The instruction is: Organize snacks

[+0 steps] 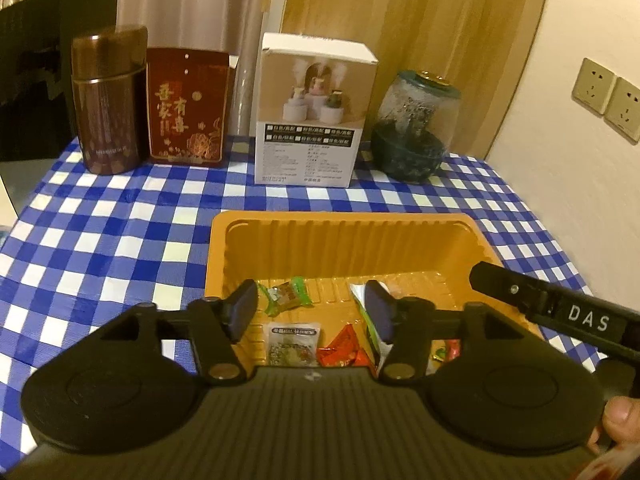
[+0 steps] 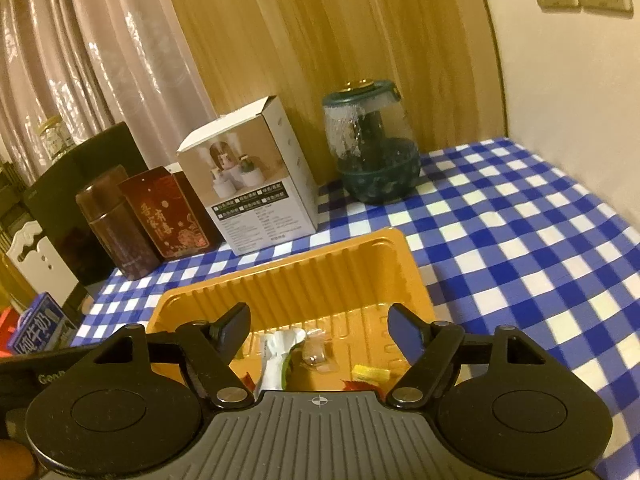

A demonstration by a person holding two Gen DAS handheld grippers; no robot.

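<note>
— Where are the snacks?

— All in the orange tray [image 1: 340, 240] on the checked tablecloth [image 1: 120, 232]. I can see a green candy [image 1: 290, 294], a clear packet [image 1: 294, 340] and a red wrapper [image 1: 344, 350] on the tray floor.

— And the 2 grippers?

— Both hang over the tray's near end. The left gripper [image 1: 312, 312] has its jaws spread wide, holding nothing; a white-and-green packet [image 1: 370, 320] lies just behind its right finger. The right gripper [image 2: 320, 330] is spread wide too, with a yellow candy [image 2: 370, 374] below it.

— What's behind?

— A brown canister [image 1: 108, 100], a red tin [image 1: 188, 108], a white box [image 1: 314, 112] and a glass jar [image 1: 416, 128] in a row by the curtain.
</note>
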